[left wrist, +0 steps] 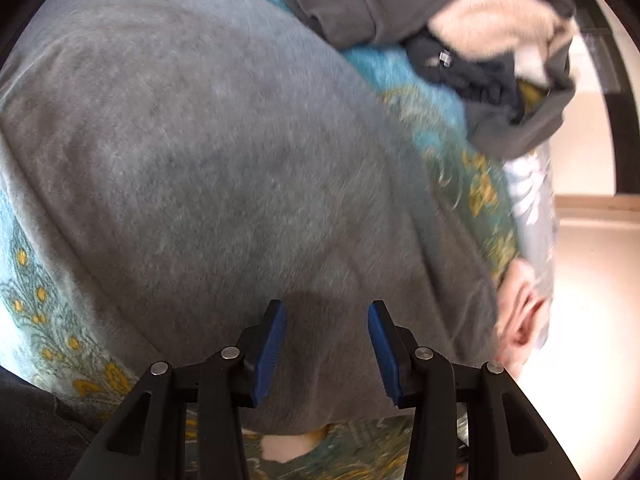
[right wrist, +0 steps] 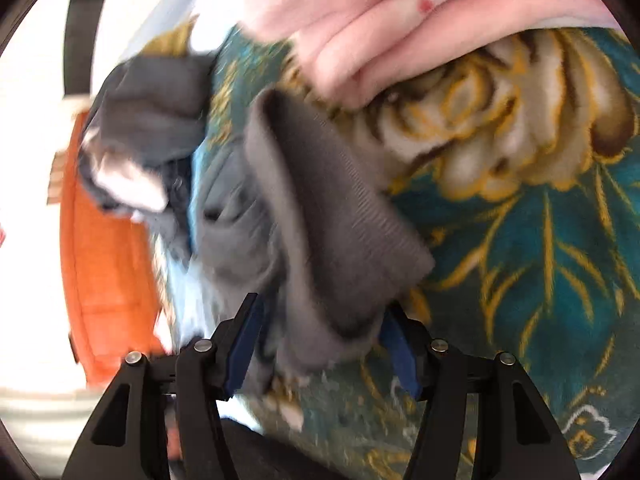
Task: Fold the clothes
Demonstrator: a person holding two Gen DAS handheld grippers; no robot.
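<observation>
Over the teal floral blanket (right wrist: 540, 240), the risk sits with the right gripper (right wrist: 320, 344): its blue-padded jaws look parted with the ribbed cuff of the grey fleece garment (right wrist: 332, 216) draped between them, though blur hides whether they pinch it. A loose hold would let the cuff slide out mid-fold. On the other side, the left gripper (left wrist: 327, 350) hovers with jaws wide, holding nothing, over the garment's broad grey body spread flat, near the pile of dark clothes (left wrist: 460, 40).
</observation>
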